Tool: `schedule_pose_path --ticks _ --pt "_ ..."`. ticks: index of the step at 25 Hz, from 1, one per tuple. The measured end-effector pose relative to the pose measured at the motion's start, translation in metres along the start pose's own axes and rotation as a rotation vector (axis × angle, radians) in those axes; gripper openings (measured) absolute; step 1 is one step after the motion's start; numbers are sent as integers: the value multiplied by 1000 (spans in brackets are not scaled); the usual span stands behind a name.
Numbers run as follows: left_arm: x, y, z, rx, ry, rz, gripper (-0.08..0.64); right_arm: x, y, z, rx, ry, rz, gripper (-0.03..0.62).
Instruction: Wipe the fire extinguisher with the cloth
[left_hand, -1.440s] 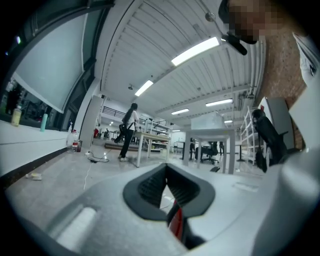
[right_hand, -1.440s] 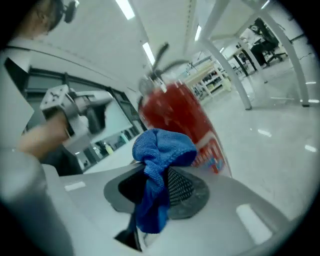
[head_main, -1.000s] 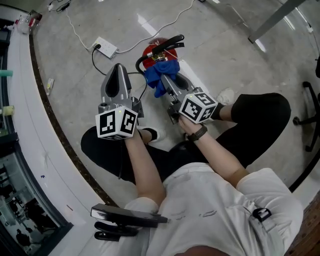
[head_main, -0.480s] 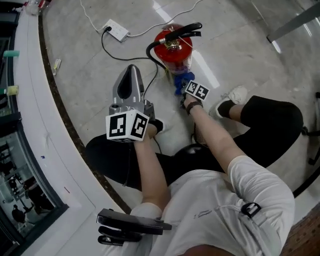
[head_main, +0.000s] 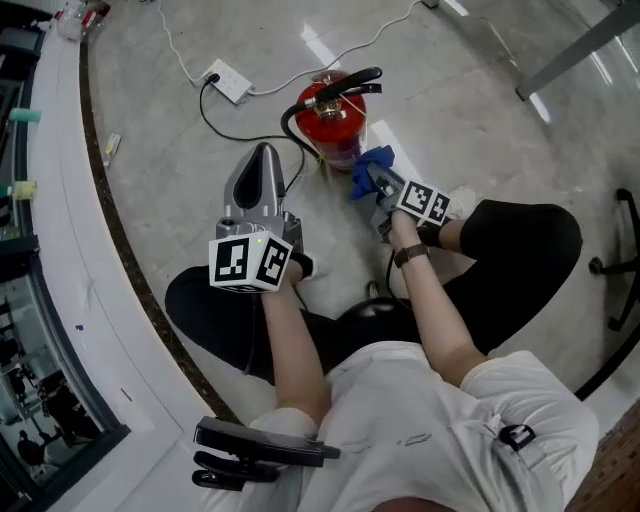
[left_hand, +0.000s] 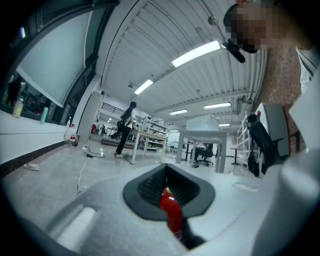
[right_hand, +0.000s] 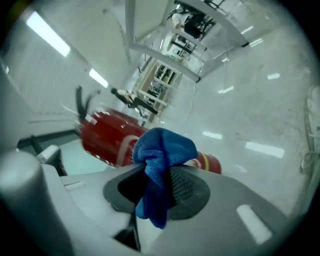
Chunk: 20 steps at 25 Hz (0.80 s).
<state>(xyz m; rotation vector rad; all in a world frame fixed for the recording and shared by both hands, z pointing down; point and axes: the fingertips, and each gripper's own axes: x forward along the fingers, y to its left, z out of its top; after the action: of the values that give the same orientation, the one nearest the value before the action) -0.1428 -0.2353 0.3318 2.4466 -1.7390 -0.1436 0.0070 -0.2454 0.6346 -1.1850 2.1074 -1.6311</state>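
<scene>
The right gripper (right_hand: 156, 176) has its jaws closed on a blue cloth (right_hand: 165, 147), pinched in the middle so that one bunch stands above the pads and a tail hangs below them. In the head view the cloth sits right at the lower side of the red fire extinguisher (head_main: 335, 125); whether cloth and cylinder actually touch cannot be told. The extinguisher stands upright on the pale polished floor (head_main: 470, 90), its black lever (head_main: 345, 85) on top and a black hose (head_main: 289, 125) curving down the side away from the cloth.

The left gripper (head_main: 264, 153) is held above the floor, near the extinguisher on the hose side. Its jaws are drawn together to a narrow slit with nothing gripped; the red cylinder shows through the slit.

Past the extinguisher lie a white power strip (head_main: 228, 82) and a white cable (head_main: 300, 68), close behind the hose side. A white ledge (head_main: 50, 230) with a dark edge runs along the person's left. To the right the floor is open as far as a grey metal leg (head_main: 570, 45) and a chair base (head_main: 618, 240). The person's white shoe (head_main: 458, 198) is just beside the right gripper.
</scene>
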Motion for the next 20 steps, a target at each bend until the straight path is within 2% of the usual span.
schedule_pose_path --ticks 2,4,7,9,12,14,17,20 --pt "4 -4 4 -11 -18 -13 2 -35 67 33 20 -76 143 91" --pt "5 -5 10 -28 -40 -11 0 -54 125 56 -58 -97 252 91" --pt "7 -11 14 -39 -55 -11 1 -55 189 80 -130 -128 375 91" --pt "8 -19 17 -29 -56 -26 0 -40 212 83 -133 -123 404 91" --pt "6 -24 22 -11 -61 -30 0 -18 213 72 -154 -110 350 88" --pt "4 -26 23 -12 -54 -22 0 -20 189 67 -174 -131 278 89" --pt "5 -26 21 -17 -33 -9 0 -20 112 53 -131 -114 129 89" --pt "8 -22 15 -25 -16 2 1 20 19 13 -61 5 -16 89"
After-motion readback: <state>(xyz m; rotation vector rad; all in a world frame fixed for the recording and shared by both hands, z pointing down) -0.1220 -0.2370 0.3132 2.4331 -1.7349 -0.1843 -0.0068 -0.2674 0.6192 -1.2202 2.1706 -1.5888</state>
